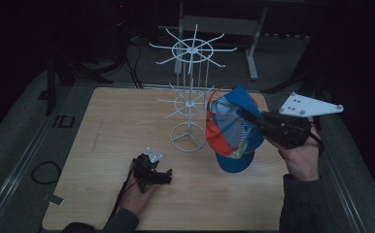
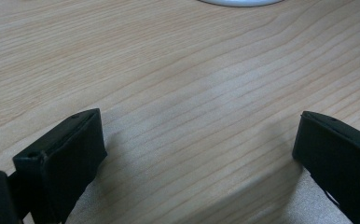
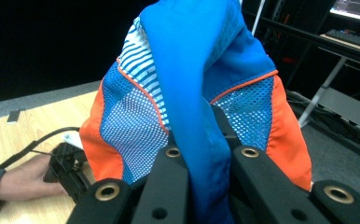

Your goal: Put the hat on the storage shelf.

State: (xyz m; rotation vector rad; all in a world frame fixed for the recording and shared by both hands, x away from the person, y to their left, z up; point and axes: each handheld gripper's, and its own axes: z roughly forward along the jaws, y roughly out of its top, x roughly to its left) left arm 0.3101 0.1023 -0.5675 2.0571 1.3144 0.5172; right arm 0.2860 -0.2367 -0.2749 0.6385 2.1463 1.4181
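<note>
While the left gripper (image 1: 162, 175) rests wide open lower left, the right gripper (image 3: 205, 156) pinches the blue-orange cap (image 1: 233, 127) mid-frame.

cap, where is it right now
The cap hangs in the right gripper, off the table, right of centre in the high view, just right of the white wire rack.

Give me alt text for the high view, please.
The right gripper holds a blue and orange cap in the air beside a white wire rack on a wooden table. The left gripper rests open on the table.
</note>
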